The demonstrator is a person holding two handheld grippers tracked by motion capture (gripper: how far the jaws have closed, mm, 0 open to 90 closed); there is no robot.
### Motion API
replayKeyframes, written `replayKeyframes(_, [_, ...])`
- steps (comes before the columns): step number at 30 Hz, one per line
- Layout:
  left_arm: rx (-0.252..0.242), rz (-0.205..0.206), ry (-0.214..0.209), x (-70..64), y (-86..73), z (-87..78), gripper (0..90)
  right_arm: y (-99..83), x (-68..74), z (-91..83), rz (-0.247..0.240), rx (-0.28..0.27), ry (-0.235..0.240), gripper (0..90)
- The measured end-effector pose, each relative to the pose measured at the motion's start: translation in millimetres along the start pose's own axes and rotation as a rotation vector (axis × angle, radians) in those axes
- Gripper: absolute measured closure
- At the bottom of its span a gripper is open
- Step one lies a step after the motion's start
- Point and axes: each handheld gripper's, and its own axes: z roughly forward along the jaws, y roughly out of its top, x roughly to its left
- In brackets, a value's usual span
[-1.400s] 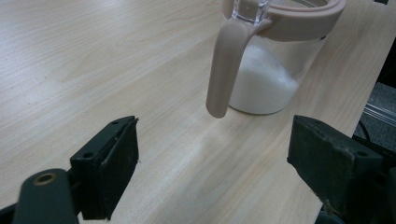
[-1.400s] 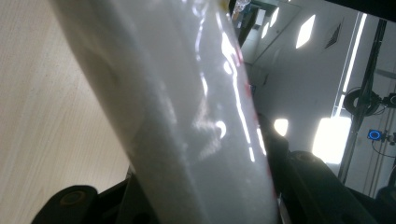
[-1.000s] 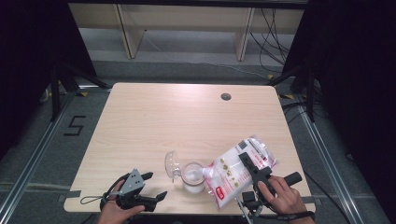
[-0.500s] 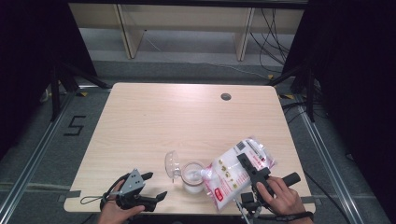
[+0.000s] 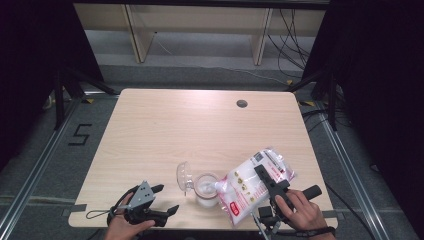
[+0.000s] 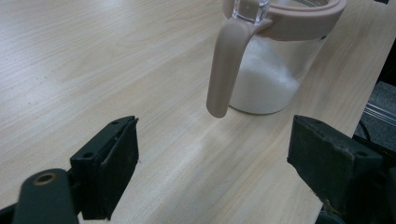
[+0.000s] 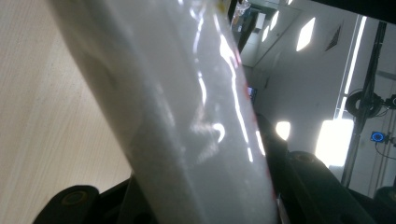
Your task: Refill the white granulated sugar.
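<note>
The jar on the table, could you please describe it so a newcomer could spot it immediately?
Look at the near edge of the wooden table, between the two hands. The clear jar stands there, part-filled with white grains, its beige rim and hinged lid open. Unlike the tilted bag beside it, it is rigid, upright and see-through.

Left gripper (image 5: 162, 199) black with a grey three-cornered plate on top, thin black cable looping behind it, thick square-ended black jaws with round screw holes, right gripper (image 5: 272, 186) black with a long bar and stubby handle, dark band at the person's right wrist
</note>
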Motion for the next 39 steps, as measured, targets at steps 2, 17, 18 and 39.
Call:
replayKeyframes(2, [0.000, 0.001, 0.000, 0.2, 0.0, 0.0, 16.0, 0.6, -0.7, -0.3, 0.002, -0.002, -0.001, 65.9])
replayKeyframes(17, [0.000, 0.001, -0.001, 0.0, 0.0, -0.1, 16.0, 2.0, -2.0, -2.2, 0.032, 0.009, 0.024, 65.9])
replayKeyframes(18, [0.000, 0.000, 0.000, 0.0, 0.0, 0.0, 16.0, 2.0, -2.5, -2.0, 0.026, 0.005, 0.022, 65.9])
replayKeyframes(39, [-0.004, -0.005, -0.002, -0.4, -0.2, 0.7, 15.9, 2.2, -1.4, -1.4, 0.032, 0.012, 0.033, 65.9])
